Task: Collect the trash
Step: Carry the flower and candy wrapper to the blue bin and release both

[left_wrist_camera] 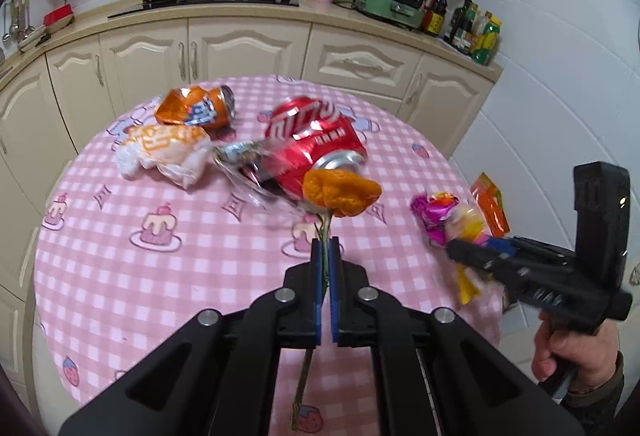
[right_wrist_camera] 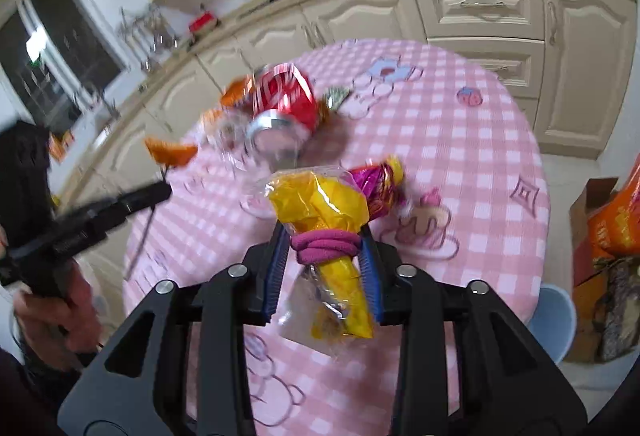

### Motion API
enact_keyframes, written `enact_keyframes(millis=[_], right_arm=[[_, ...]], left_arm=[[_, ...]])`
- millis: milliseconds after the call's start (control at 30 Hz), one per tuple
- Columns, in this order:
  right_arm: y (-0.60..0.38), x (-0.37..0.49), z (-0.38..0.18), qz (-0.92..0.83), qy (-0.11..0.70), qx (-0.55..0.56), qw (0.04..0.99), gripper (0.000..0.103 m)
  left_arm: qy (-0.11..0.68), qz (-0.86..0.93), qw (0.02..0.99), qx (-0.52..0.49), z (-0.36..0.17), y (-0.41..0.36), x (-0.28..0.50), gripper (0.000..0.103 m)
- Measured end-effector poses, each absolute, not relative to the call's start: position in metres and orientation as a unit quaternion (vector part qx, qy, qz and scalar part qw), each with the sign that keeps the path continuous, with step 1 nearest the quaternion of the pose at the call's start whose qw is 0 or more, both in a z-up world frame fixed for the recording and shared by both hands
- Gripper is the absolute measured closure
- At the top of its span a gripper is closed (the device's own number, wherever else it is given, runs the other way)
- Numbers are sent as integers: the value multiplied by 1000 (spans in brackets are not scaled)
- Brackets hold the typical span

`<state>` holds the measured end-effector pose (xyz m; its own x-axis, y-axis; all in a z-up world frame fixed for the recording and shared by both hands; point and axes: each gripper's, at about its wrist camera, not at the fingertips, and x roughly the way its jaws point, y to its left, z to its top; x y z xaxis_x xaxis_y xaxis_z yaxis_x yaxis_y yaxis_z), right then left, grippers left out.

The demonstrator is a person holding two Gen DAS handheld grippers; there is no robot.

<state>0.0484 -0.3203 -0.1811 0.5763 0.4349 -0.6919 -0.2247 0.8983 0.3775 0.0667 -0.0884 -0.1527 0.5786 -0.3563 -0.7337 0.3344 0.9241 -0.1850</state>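
Two tools pinch trash: left tool [left_wrist_camera: 326,248] a thin-stemmed wilted orange flower [left_wrist_camera: 340,196], right tool [right_wrist_camera: 324,236] a crinkly yellow wrapper [right_wrist_camera: 320,208]

The counter's cloth [left_wrist_camera: 120,260] is pink-and-white check printed with cakes and strawberries. The crushed cola can [left_wrist_camera: 316,140] is red with white lettering; the other crushed can [left_wrist_camera: 196,106] is orange. The dried flower [left_wrist_camera: 340,194] is orange on a green stem. The wrapper [right_wrist_camera: 332,212] is yellow and clear, bound with a magenta band [right_wrist_camera: 324,246]. Both black tools have blue pads [right_wrist_camera: 276,268].
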Motion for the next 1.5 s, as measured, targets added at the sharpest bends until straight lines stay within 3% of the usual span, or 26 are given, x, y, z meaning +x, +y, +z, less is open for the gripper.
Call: enact_keyframes(millis=[200,467,533,600,1000,1233,1500], right_arm=[[-308,37,-197,175,443,88,875,57],[-300,33,-200,169,461,61,869,57],[-296,34,-204,168,462,52,869,71],[-295,32,-201,183,460,60,866,74],[-339,5,-155,212,360,157,895,74],[-442,-28,-141,96,317,219,918,74],[-554,-63,-212,-41,360,307,880,74]], left_arm=[[424,-195,884,-10,-163,-89,62,100],[428,-200,881,-13,-169,-89,58,100],[429,-203,880,-12,-171,-90,57,100],[431,-204,879,-13,-172,-91,56,100],[417,-232,878,-29,-150,-105,47,100],[397,-327,858,-6,-121,-183,40,100],[453,-418,786,48,-169,-329,37,100]])
